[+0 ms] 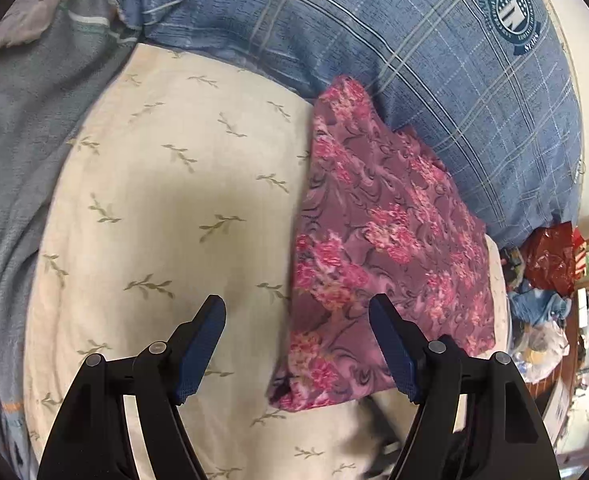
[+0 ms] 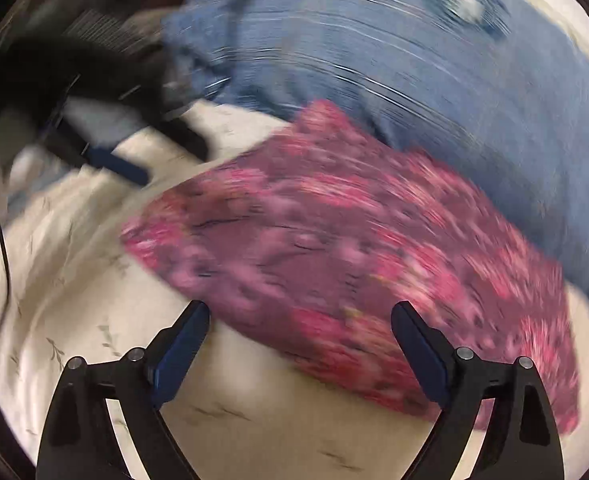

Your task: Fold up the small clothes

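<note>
A folded pink-and-maroon floral cloth [image 1: 382, 248] lies flat on a cream leaf-print sheet [image 1: 166, 200], against a blue plaid pillow. My left gripper [image 1: 297, 308] is open and empty, hovering over the cloth's left edge near its front corner. The right wrist view is motion-blurred: the same floral cloth [image 2: 334, 248] lies ahead, and my right gripper [image 2: 300, 316] is open and empty above its near edge. The left gripper [image 2: 110, 164] shows at the upper left of that view, beside the cloth's far corner.
A large blue plaid pillow [image 1: 434, 60] with a round crest lies behind the cloth. Grey-blue bedding [image 1: 22, 140] is bunched at the left. At the right, beyond the bed edge, are a red bag [image 1: 554, 256] and cluttered items.
</note>
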`<state>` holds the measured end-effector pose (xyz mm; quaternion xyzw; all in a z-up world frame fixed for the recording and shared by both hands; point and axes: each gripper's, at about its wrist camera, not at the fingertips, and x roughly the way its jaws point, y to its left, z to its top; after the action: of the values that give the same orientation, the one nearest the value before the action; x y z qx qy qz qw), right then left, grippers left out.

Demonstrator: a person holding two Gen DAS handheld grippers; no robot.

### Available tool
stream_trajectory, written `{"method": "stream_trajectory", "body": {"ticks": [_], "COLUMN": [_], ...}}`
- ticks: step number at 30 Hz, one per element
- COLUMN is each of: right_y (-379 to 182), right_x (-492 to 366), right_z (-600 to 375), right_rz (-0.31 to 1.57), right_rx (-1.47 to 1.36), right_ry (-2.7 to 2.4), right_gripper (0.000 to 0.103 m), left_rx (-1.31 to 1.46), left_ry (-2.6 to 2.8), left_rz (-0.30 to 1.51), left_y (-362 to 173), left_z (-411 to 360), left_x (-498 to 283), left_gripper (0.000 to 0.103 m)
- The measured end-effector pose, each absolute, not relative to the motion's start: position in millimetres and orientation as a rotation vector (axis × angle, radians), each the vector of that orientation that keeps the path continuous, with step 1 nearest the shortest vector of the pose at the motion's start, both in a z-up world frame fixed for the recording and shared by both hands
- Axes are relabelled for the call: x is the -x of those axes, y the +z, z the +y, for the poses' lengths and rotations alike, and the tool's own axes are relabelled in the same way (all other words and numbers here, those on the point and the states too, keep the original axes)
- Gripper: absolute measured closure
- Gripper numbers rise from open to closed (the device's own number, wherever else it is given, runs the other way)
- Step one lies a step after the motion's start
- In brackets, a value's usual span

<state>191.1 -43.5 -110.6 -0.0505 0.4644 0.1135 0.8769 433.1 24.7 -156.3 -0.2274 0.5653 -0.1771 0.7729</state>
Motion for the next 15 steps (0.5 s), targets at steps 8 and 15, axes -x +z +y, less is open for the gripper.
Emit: {"method": "stream_trajectory", "body": {"ticks": [8,15], "right_y": [-136.0,-171.1], "right_x": [-191.5,-232.6], "right_z": [-311.5,-421.2], "right_rz": [1.036,1.053], "right_rx": [-0.373,-0.678], "right_ry": [-0.282,-0.266], "right_gripper": [0.01,0.009], "left_rx": [0.406,0.364], "left_ry": [-0.367,-0.3], "left_rz": [1.232,1.259], "left_y": [-159.1,-166.4], "left_z": [-4.8,-37.7], "left_x": [-466.9,-525.8], "left_gripper": [0.029,0.029]}}
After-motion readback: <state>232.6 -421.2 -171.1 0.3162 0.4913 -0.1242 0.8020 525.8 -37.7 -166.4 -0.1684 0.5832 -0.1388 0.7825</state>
